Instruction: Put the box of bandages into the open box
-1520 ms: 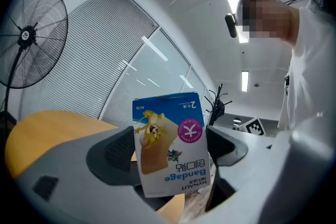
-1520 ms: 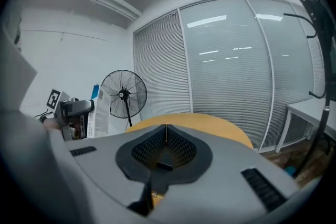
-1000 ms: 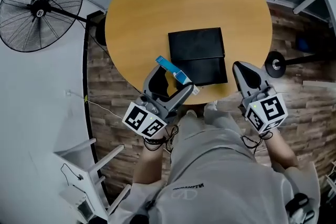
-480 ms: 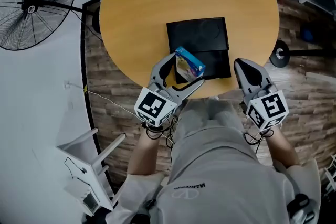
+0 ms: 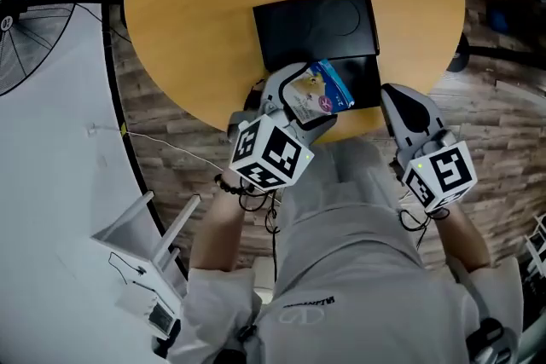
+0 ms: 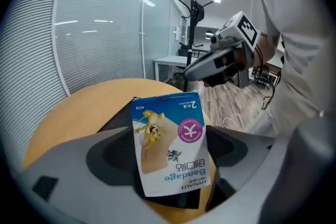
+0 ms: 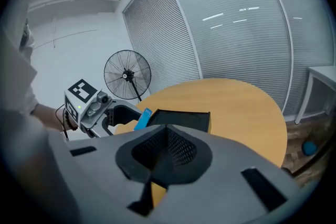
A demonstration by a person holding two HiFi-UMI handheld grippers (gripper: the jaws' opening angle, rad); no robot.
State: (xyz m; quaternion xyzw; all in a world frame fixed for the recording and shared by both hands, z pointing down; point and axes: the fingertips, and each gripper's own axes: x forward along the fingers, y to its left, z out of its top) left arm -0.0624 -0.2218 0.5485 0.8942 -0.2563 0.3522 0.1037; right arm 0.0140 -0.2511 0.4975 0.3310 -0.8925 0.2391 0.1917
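Your left gripper (image 5: 312, 95) pinches the bandage box (image 6: 170, 147), long axis along the jaws, print inverted; right gripper (image 7: 167, 136) pressed together

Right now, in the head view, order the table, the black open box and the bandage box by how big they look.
Largest: table.
Then: black open box.
Smallest: bandage box, even though it is held nearer the camera.

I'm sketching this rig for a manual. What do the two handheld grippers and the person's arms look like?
Both the left gripper and right gripper are grey, with curved jaws lined in black padding and a white cube of black square markers at the rear. Thin dark cords loop at each wrist. The person wears a light grey short-sleeved top.
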